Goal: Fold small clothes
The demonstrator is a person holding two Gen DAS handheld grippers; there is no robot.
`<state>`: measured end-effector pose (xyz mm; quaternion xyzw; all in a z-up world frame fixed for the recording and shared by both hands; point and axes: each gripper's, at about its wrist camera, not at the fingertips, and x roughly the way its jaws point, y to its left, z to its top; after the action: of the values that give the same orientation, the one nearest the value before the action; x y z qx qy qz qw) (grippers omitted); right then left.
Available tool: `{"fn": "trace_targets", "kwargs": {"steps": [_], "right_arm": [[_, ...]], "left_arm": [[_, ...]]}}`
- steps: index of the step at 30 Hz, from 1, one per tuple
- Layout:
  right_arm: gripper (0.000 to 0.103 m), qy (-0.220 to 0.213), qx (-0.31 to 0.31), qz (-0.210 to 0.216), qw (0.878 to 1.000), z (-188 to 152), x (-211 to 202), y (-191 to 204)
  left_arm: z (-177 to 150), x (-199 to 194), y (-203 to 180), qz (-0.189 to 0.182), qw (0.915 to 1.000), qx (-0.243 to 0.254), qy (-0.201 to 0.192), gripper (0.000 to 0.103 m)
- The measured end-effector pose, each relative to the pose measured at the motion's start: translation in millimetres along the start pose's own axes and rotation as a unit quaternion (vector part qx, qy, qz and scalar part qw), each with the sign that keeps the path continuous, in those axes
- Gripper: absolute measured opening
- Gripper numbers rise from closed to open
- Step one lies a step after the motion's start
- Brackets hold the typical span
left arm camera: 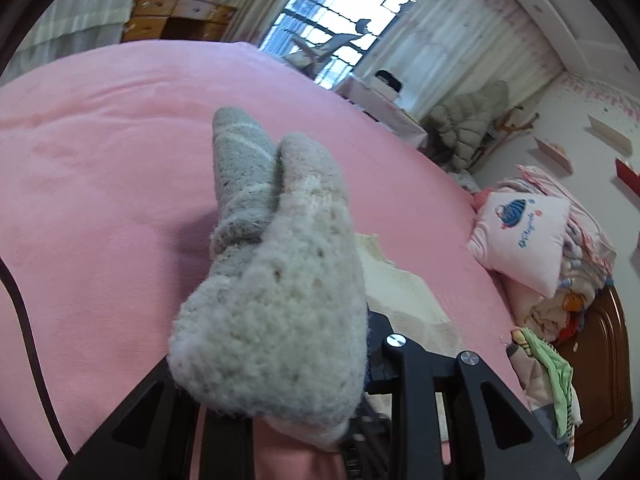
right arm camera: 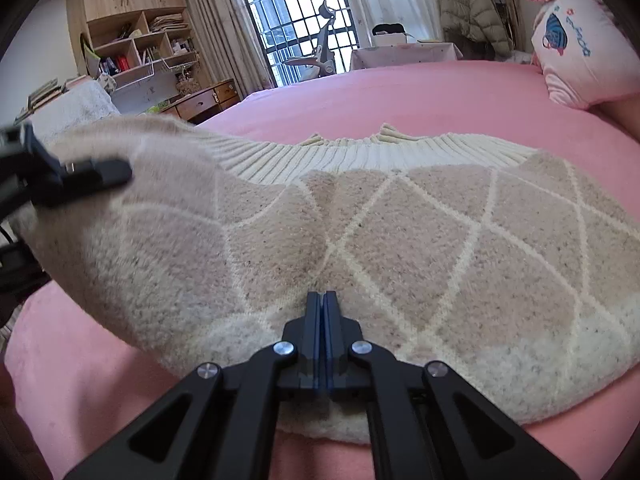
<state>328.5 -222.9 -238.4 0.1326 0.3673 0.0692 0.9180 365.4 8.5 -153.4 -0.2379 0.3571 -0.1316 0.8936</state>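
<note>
Pink bed [right arm camera: 420, 92] filled both views. Beige diamond-knit sweater [right arm camera: 400, 240] lay across the bed, ribbed hem toward the window, pillow [right arm camera: 580, 40] beyond the sweater's right end. Sweater's left part was lifted off the bed and bunched, pinched in the left gripper [right arm camera: 100, 174]; the left wrist view showed that fold [left arm camera: 276, 280] covering its fingers. Right gripper [right arm camera: 325, 300] sat at the sweater's near edge, fingers pressed together, tips on the knit.
</note>
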Motion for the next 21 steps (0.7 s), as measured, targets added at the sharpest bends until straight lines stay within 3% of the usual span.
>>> {"fn": "trace_targets", "kwargs": {"steps": [6,9,12,16,18,21], "right_arm": [[0.0,0.033,0.078,0.053,0.995,3,-12,-28],[0.0,0.034,0.128,0.067,0.989,-7,-37,-57],[0.0,0.023,0.153,0.045,0.987,-16,-63,-86],[0.0,0.021,0.177,-0.015,0.984,-22,-90,-129],[0.0,0.022,0.18,-0.057,0.982,-24,-99,-147],[0.002,0.023,0.205,-0.079,0.975,-28,-108,-174]], "left_arm": [[-10,10,-65,-0.016,0.9975,0.067,0.015,0.024],[-22,18,-96,-0.025,0.9948,0.095,0.025,0.024],[-39,31,-124,-0.029,0.9922,0.115,0.039,0.024],[-74,62,-157,-0.024,0.9862,0.144,0.078,0.024],[-95,77,-171,-0.012,0.9812,0.167,0.097,0.024],[-124,89,-185,0.022,0.9733,0.206,0.099,0.024]]}}
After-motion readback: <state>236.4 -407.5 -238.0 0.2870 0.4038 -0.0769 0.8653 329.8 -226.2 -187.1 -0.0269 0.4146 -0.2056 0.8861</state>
